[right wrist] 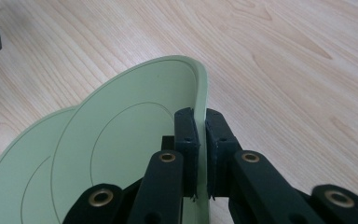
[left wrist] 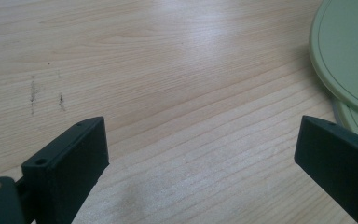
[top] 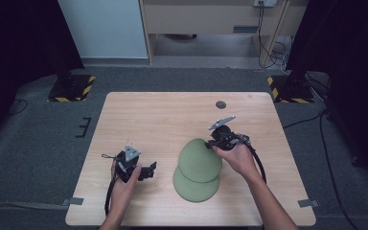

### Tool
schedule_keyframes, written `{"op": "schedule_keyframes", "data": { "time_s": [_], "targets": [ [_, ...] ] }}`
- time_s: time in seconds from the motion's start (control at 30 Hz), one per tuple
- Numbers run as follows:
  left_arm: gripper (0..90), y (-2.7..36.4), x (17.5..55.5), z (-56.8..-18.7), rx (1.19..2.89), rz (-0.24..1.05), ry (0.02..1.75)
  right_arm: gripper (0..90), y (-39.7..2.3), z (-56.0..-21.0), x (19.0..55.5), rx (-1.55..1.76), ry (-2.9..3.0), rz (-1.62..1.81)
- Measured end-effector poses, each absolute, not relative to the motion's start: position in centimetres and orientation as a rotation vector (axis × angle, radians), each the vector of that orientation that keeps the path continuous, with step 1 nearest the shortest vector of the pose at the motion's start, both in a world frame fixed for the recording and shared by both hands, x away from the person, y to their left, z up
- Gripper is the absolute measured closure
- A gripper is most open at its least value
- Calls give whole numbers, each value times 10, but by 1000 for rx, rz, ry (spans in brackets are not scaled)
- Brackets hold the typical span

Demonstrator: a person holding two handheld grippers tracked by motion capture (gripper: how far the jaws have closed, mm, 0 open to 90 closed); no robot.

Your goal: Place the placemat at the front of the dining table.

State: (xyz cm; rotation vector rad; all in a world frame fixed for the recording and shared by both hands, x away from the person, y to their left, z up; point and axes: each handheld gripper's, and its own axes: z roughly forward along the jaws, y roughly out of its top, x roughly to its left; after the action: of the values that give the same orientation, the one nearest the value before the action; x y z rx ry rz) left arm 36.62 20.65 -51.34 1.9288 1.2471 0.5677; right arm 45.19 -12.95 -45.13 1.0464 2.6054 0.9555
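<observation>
Two pale green plates overlap on the wooden table (top: 148,115). The upper plate (top: 199,160) (right wrist: 135,140) is tilted, its far right rim lifted, and my right gripper (top: 215,143) (right wrist: 201,122) is shut on that rim with one jaw on each side. Under it the lower plate (top: 195,188) (right wrist: 14,172) lies flat. My left gripper (top: 149,170) (left wrist: 200,144) rests low over bare wood to the left of the plates, its jaws wide open and holding nothing. The plates' edges (left wrist: 349,60) show at the right of the left gripper view.
A small dark round disc (top: 221,104) is set in the table near its far edge. Tape tabs (top: 75,201) mark the front corners. Black stands with yellow-striped bases (top: 72,87) sit on the floor beyond the table.
</observation>
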Motion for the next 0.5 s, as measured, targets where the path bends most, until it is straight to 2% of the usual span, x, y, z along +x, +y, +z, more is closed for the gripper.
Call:
{"op": "schedule_keyframes", "data": {
  "time_s": [0.5],
  "targets": [
    [24, 209, 367, -516, 1933, 558, 1252, 856, -128, -431, 455, 1025, 2604, 936]
  ]
}}
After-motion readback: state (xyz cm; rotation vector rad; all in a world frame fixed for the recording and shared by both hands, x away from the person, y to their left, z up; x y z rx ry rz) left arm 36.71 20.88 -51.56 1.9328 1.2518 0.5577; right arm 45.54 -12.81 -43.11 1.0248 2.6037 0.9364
